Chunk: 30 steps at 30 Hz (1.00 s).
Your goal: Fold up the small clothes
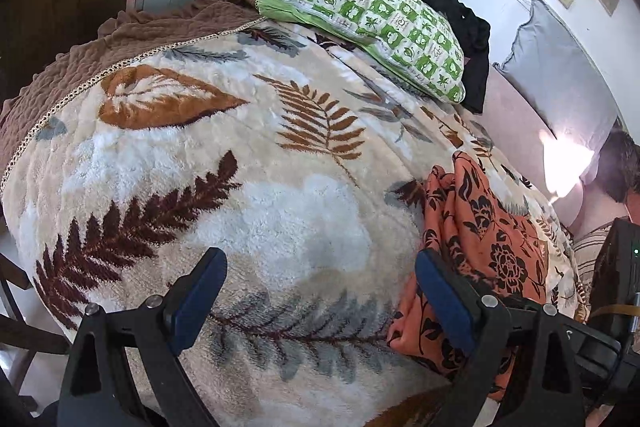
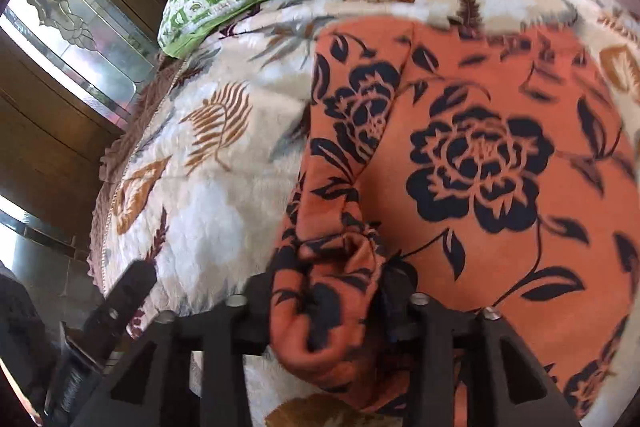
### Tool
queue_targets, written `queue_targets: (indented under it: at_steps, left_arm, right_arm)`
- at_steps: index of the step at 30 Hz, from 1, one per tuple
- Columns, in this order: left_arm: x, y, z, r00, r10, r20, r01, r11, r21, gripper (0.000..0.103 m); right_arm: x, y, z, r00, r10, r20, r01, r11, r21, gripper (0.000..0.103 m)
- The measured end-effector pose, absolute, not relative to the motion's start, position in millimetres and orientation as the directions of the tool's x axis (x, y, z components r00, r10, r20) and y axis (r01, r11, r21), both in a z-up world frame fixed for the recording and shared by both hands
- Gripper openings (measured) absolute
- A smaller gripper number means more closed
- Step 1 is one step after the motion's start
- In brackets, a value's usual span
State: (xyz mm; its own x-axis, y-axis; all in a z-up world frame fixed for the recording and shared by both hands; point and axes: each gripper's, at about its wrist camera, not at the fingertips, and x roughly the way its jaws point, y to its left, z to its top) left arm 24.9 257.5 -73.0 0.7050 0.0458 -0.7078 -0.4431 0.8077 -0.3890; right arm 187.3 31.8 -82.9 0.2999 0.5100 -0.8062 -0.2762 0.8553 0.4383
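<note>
- Left gripper (image 1: 320, 291): jaws spread wide, nothing between the blue pads, only bare blanket under the gap. Released.
- Orange floral garment (image 1: 480, 227) lies to the right of the left gripper; its near bunched edge sits behind the right-hand pad (image 1: 444, 303), and contact there can't be judged.
- Right gripper (image 2: 328, 307): a bunched fold of the same garment (image 2: 480, 155) fills the gap between the jaws. Jaws look parted, but the fingertips are buried in cloth and the frame is blurred, so clamped or let go: cannot tell.
- Garment location: on the leaf-print fleece blanket (image 1: 240, 167), near the blanket's near edge, on the right side in the left wrist view.
- Orientation: in the left wrist view its long axis runs from the near edge away toward the far side of the bed, roughly along the gripper's line of sight. In the right wrist view the main panel is spread mostly flat to the right, with a rumpled ridge along its left edge running into the jaws.
- Green-and-white patterned pillow (image 1: 360, 23) at the far end, well apart from the garment; dark clothing (image 1: 460, 27) behind it.
</note>
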Motion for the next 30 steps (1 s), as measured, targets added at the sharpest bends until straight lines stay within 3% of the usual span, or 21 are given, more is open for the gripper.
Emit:
queue_targets:
  at_steps: [3,8,11,15,17,18,19,23,30]
  left_arm:
    - [26.6,253.4,-73.6,0.703,0.044,-0.71,-0.439,0.812,-0.384,0.095]
    - [32.2,242.9,-65.6,0.723,0.041,-0.69,-0.407,0.832,-0.377,0.095]
    - [38.2,242.9,-59.5,0.737,-0.014,-0.676,-0.37,0.828,-0.421,0.095]
    - [65.3,254.8,-39.0,0.761,-0.13,-0.635,-0.29,0.808,-0.513,0.095]
    - [101.6,259.5,-36.7,0.722,-0.279,-0.634,-0.216,0.779,-0.589,0.095]
    - [118.1,257.5,-37.5,0.701,-0.307,-0.643,-0.209,0.774,-0.597,0.095]
    - [136.0,254.7,-40.0,0.677,-0.34,-0.653,-0.192,0.775,-0.603,0.095]
    - [204.0,238.6,-69.3,0.527,-0.428,-0.735,-0.218,0.767,-0.603,0.095]
    - [250.5,208.9,-93.5,0.422,-0.493,-0.761,-0.216,0.761,-0.612,0.095]
  right_arm:
    - [190.5,13.8,-71.0,0.329,0.522,-0.787,-0.259,0.851,0.456,0.039]
    - [196.2,-0.4,-63.2,0.308,0.6,-0.738,-0.24,0.8,0.55,0.039]
    - [191.5,2.3,-66.3,0.282,0.674,-0.683,-0.237,0.739,0.631,0.039]
    - [183.7,6.7,-58.8,0.29,0.672,-0.681,-0.3,0.74,0.602,0.039]
    - [180.0,-5.5,-55.3,0.331,0.65,-0.684,-0.29,0.76,0.582,0.045]
    - [178.4,-14.4,-54.3,0.357,0.644,-0.677,-0.275,0.765,0.583,0.058]
    - [175.7,-22.0,-52.7,0.373,0.648,-0.664,-0.265,0.76,0.593,0.063]
    - [172.7,-42.0,-59.3,0.357,0.684,-0.636,-0.257,0.727,0.637,0.063]
    - [171.4,-56.5,-78.5,0.332,0.713,-0.618,-0.257,0.699,0.668,0.063]
